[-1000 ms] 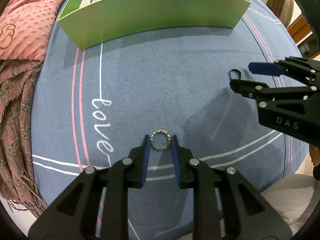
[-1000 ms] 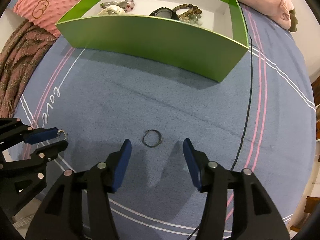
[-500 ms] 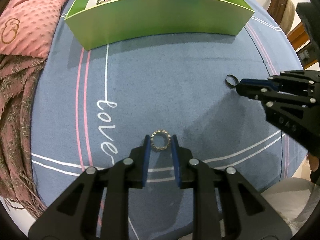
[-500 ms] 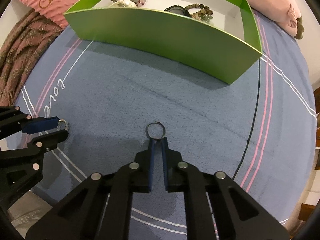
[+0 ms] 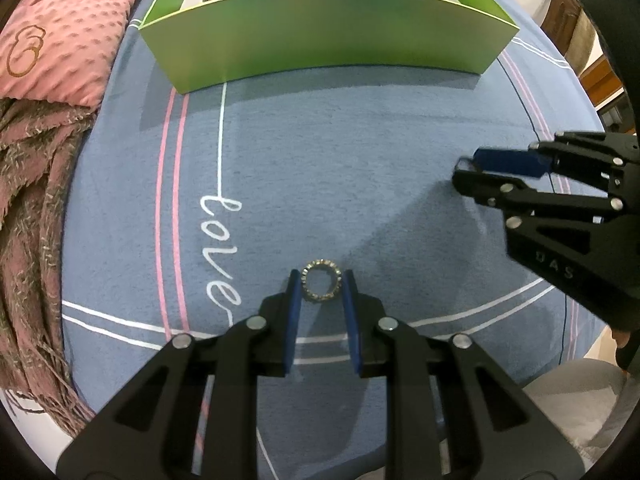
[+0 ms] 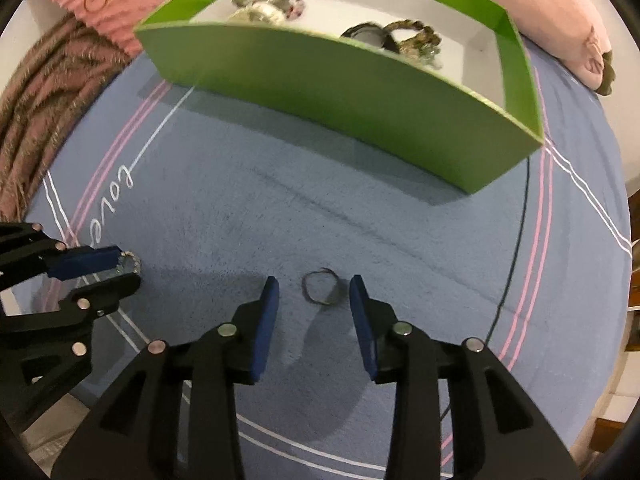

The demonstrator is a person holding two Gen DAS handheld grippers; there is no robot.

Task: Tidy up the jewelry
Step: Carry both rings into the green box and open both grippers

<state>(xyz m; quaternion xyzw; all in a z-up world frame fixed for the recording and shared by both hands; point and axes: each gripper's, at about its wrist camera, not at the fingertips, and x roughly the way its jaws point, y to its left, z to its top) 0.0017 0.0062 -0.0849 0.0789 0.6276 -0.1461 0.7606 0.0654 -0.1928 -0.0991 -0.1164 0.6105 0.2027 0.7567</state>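
Observation:
My left gripper (image 5: 320, 280) is shut on a studded silver ring (image 5: 320, 285), held upright between its blue pads; it shows at the left of the right wrist view (image 6: 129, 263). My right gripper (image 6: 314, 292) is open, and a thin dark ring (image 6: 322, 291) lies on the blue blanket between its fingertips. In the left wrist view the right gripper (image 5: 468, 170) sits at the right and hides the thin ring. A green box (image 5: 320, 28) with a white inside stands at the far side, also in the right wrist view (image 6: 344, 92). It holds bracelets (image 6: 412, 40) and a watch.
The blue blanket (image 5: 320, 168) with pink and white stripes and the word "love" covers the bed. A pink cushion (image 5: 60, 32) and a brown fringed throw (image 5: 28, 208) lie at the left. A pink pillow (image 6: 560, 28) lies behind the box at the right.
My right gripper shut around the thin ring half a second ago and is now open again, with the ring lying on the blanket. Both views have moved closer to the green box.

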